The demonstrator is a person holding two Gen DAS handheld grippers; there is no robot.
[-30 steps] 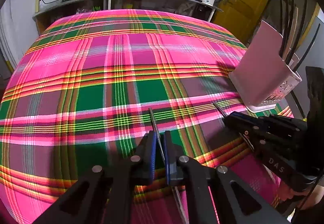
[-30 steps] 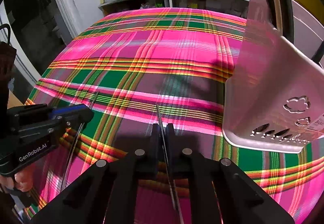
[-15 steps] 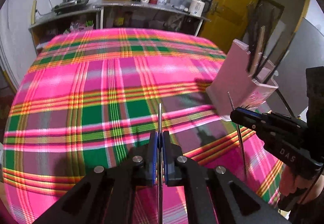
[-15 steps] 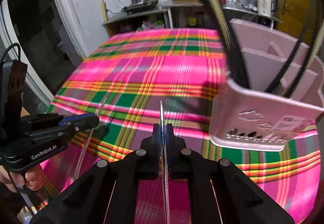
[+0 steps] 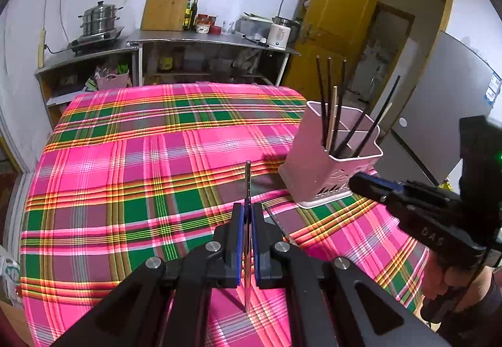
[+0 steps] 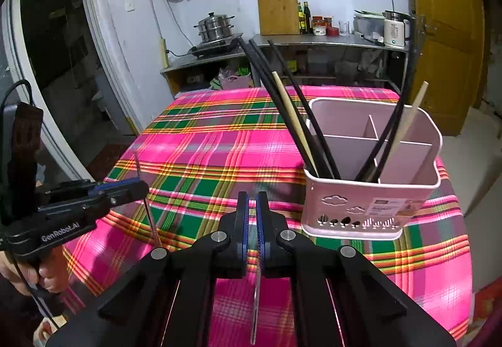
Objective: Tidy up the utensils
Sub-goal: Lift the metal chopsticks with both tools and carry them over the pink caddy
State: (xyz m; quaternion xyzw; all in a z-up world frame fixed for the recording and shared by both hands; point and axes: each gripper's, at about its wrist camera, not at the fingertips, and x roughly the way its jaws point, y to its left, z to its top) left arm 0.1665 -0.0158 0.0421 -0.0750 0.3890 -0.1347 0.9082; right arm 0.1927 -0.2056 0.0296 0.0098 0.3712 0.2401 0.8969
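Since a second ago I have lifted both grippers clear of the pink-and-green plaid tablecloth (image 5: 131,177). My left gripper (image 5: 247,221) is clamped on a thin metal chopstick (image 5: 247,180) pointing straight ahead. My right gripper (image 6: 252,215) pinches a second thin metal chopstick (image 6: 255,293) whose end hangs below the fingers. The pale pink plastic utensil holder (image 6: 370,199), with black and wooden chopsticks (image 6: 291,114), now stands just ahead, right of both.
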